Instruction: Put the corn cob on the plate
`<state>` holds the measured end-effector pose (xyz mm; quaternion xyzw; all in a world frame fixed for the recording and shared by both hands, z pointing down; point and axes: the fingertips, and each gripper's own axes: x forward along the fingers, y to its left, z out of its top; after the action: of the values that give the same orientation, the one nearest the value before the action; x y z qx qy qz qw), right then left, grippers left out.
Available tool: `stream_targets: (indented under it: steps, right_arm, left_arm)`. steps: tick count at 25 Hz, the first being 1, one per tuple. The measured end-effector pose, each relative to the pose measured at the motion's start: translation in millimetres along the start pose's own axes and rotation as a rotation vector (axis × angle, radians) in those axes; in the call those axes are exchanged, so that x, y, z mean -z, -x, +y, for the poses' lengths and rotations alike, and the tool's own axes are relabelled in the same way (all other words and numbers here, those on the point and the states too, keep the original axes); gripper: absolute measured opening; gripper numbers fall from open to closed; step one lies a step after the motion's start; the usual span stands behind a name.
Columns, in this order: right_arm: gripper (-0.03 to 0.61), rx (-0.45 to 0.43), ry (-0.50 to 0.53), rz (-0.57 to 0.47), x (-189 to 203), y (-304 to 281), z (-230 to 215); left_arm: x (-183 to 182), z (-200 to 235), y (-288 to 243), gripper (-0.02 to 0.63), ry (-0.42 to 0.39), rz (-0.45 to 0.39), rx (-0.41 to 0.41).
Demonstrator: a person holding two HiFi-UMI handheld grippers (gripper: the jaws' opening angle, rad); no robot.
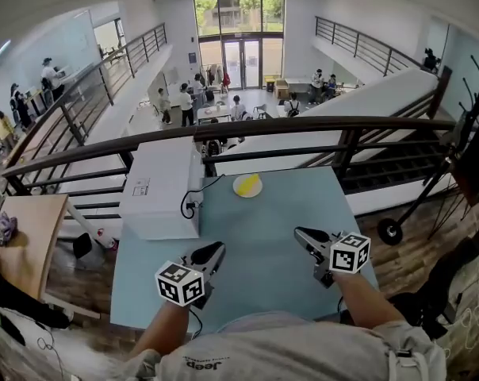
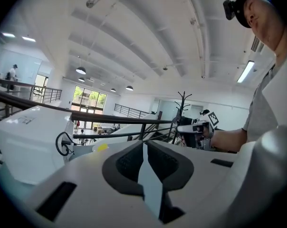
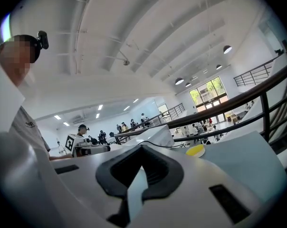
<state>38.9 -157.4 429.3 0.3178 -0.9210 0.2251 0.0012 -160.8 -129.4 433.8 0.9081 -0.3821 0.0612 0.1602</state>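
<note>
Evidently the yellow corn cob (image 1: 250, 182) already lies on the small round white plate (image 1: 237, 190) at the pale teal bench's (image 1: 263, 228) far edge, well ahead of both jaws, so the left gripper (image 1: 216, 250) and right gripper (image 1: 300, 233) hang near the person, jaws pressed together on nothing.
</note>
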Motion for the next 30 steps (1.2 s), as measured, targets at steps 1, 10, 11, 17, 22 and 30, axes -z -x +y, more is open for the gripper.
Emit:
stream_targets:
  steps: [1, 10, 11, 17, 22, 30]
  right_arm:
    - [0.017, -0.009, 0.001, -0.002, 1.5, 11.9, 2.3]
    - [0.017, -0.124, 0.022, 0.048, 26.3, 109.8, 3.1]
    - [0.017, -0.134, 0.024, 0.053, 29.2, 115.3, 2.3]
    - [0.017, -0.194, 0.003, 0.061, 51.0, 119.0, 6.2]
    - [0.017, -0.188, -0.012, 0.082, 61.7, 135.4, 20.7]
    - [0.017, -0.077, -0.022, 0.051, 69.4, 128.6, 55.0]
  left_arm:
    - [2.0, -13.5, 4.5, 0.046, -0.003, -0.007, -0.011]
    - [41.1, -132.1, 11.2, 0.046, 0.085, -0.020, -0.118]
    - [42.5, -140.6, 10.9, 0.046, 0.100, -0.023, -0.123]
    - [50.6, -156.8, 10.8, 0.046, 0.090, 0.005, -0.151]
    - [42.5, -172.2, 13.2, 0.046, 0.075, 0.009, -0.122]
    - [38.3, -146.6, 57.7, 0.046, 0.050, -0.002, -0.045]
